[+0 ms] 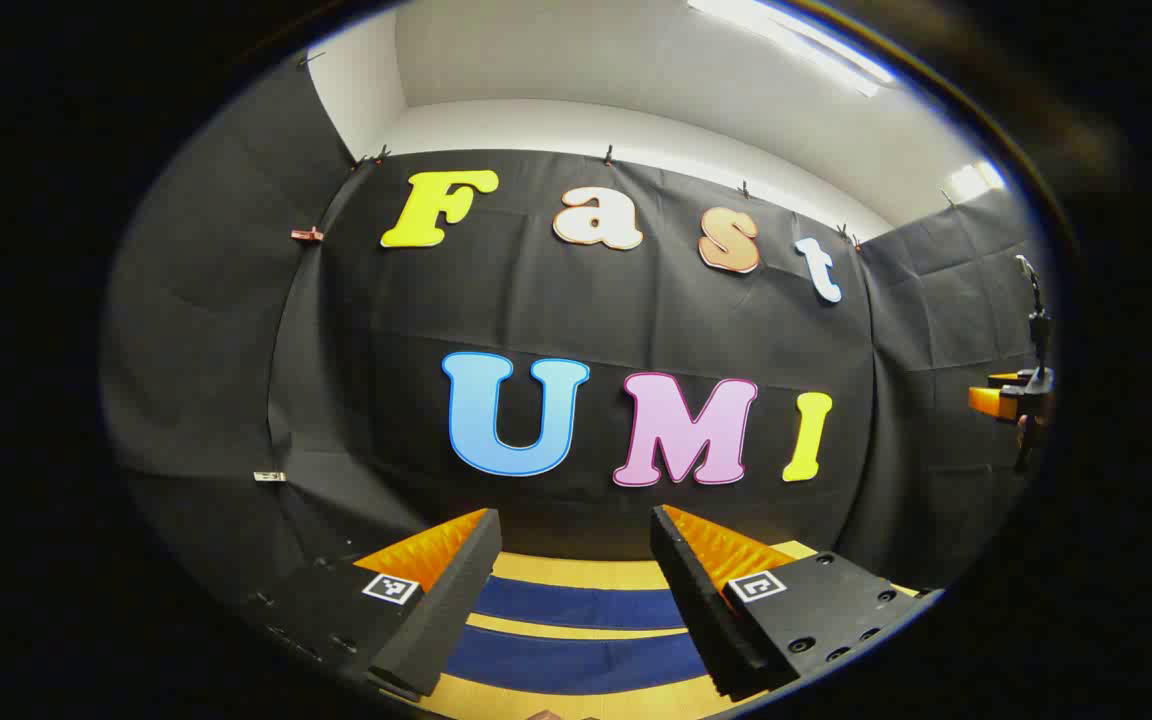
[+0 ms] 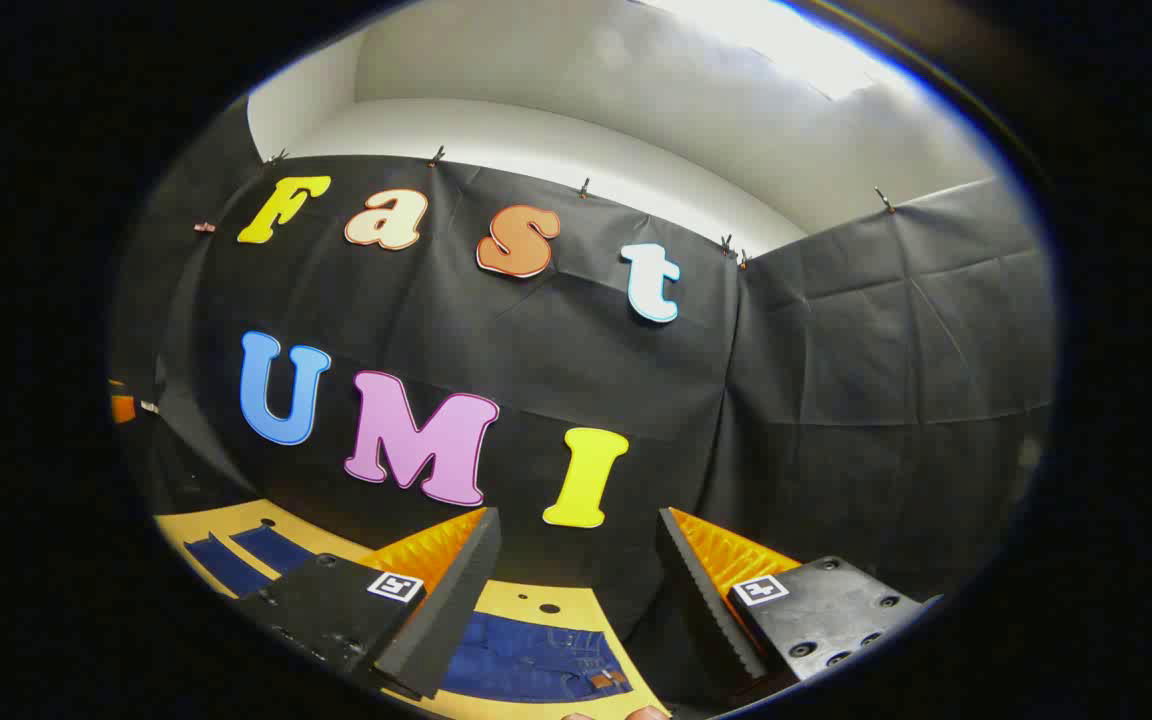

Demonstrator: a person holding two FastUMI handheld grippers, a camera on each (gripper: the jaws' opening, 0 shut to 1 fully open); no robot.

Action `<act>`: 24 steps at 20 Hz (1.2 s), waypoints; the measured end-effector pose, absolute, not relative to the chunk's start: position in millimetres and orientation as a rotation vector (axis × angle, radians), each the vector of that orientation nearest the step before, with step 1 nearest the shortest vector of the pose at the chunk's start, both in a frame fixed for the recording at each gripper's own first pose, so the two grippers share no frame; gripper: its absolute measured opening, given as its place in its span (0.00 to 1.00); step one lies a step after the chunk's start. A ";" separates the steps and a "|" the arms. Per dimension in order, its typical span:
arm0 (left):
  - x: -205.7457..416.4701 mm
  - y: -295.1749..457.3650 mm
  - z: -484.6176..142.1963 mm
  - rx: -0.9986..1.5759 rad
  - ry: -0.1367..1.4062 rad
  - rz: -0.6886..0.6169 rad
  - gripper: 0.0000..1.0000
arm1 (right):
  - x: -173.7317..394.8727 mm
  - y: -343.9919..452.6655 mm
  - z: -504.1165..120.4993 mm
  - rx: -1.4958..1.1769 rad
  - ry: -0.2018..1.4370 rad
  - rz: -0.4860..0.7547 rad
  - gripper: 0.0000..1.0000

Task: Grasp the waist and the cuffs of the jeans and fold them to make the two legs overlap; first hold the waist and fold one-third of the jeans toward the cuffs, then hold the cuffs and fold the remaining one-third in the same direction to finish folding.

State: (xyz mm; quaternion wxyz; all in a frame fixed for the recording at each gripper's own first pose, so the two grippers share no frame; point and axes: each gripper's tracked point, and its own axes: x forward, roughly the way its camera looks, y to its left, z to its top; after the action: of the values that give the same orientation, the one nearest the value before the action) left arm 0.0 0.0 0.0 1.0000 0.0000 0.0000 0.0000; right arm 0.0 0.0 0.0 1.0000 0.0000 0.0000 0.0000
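Dark blue jeans lie flat on a light wooden table [image 1: 576, 572]. In the left gripper view the two legs [image 1: 576, 605] run as separate blue bands across the table, below and beyond my left gripper [image 1: 574, 518], which is open and holds nothing. In the right gripper view the waist end of the jeans [image 2: 536, 660], with a brown patch, lies under my right gripper [image 2: 578, 515], also open and holding nothing. The legs [image 2: 236, 555] stretch away to the left. Both grippers hover above the cloth, apart from it.
The black cloth wall stands close behind the table's [image 2: 186, 525] far edge and wraps round both sides. The right gripper [image 1: 1011, 400] shows far off at the right edge of the left gripper view. Small dark holes [image 2: 548, 607] mark the tabletop near the waist.
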 end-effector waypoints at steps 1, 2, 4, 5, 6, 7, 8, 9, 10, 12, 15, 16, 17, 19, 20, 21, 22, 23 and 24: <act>-1.0 0.5 -0.4 -0.001 -0.001 0.000 0.96 | -2.3 1.9 -1.9 0.003 0.008 0.003 0.94; -1.2 1.0 0.6 0.002 -0.003 -0.001 0.96 | -4.3 2.7 -4.0 -0.002 0.015 0.003 0.94; -4.1 2.6 2.7 0.016 -0.005 -0.004 0.96 | -7.6 7.5 -5.7 -0.009 0.022 0.009 0.96; -4.2 4.4 2.5 0.025 -0.005 -0.001 0.96 | -9.7 11.5 -5.7 -0.008 0.026 0.018 0.96; -3.8 6.2 3.7 0.030 -0.005 0.003 0.96 | -11.8 15.4 -6.8 -0.007 0.029 0.028 0.96; -5.9 7.6 2.9 0.029 -0.003 0.008 0.96 | -13.4 20.5 -6.8 -0.008 0.032 0.040 0.96; -7.3 9.0 3.4 0.027 0.002 0.013 0.96 | -14.7 26.6 -8.0 -0.010 0.036 0.061 0.96; -8.1 11.4 1.1 0.026 0.008 0.018 0.96 | -15.2 33.9 -9.7 -0.012 0.041 0.084 0.95; -9.2 14.6 -0.9 0.029 0.016 0.025 0.96 | -16.1 40.5 -11.0 -0.016 0.046 0.104 0.95; -10.9 20.9 -5.7 0.033 0.034 0.036 0.96 | -17.5 46.5 -12.3 -0.041 0.049 0.124 0.96; -12.8 28.7 -9.3 0.040 0.046 0.045 0.97 | -18.4 57.9 -16.7 -0.080 0.042 0.153 0.96; -12.6 31.5 -10.9 0.047 0.049 0.048 0.96 | -18.5 59.0 -21.6 -0.094 0.052 0.159 0.96; -13.2 33.7 -12.9 0.056 0.054 0.047 0.97 | -16.2 59.0 -28.4 -0.111 0.065 0.164 0.95; -11.0 34.5 -18.3 0.079 0.064 0.020 0.96 | -11.2 61.2 -38.4 -0.151 0.091 0.182 0.95; -8.5 32.0 -20.6 0.090 0.067 -0.016 0.96 | -9.4 63.9 -43.8 -0.171 0.103 0.205 0.96; -6.6 26.1 -27.1 0.116 0.082 -0.078 0.96 | -7.1 67.1 -49.0 -0.193 0.116 0.235 0.97; -4.5 24.6 -34.6 0.163 0.108 -0.134 0.94 | -5.4 69.7 -56.5 -0.217 0.131 0.270 0.96; -1.6 30.5 -44.2 0.226 0.137 -0.175 0.96 | -1.6 70.3 -66.4 -0.249 0.157 0.303 0.96; 2.6 36.5 -53.4 0.297 0.162 -0.211 0.96 | 1.7 69.0 -78.1 -0.287 0.185 0.332 0.96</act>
State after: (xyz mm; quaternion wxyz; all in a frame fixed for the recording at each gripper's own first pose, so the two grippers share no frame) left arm 2.6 36.5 -53.4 0.9802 0.1475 0.0806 -0.1050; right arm 1.7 69.0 -78.1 0.9717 -0.1424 0.0919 0.1643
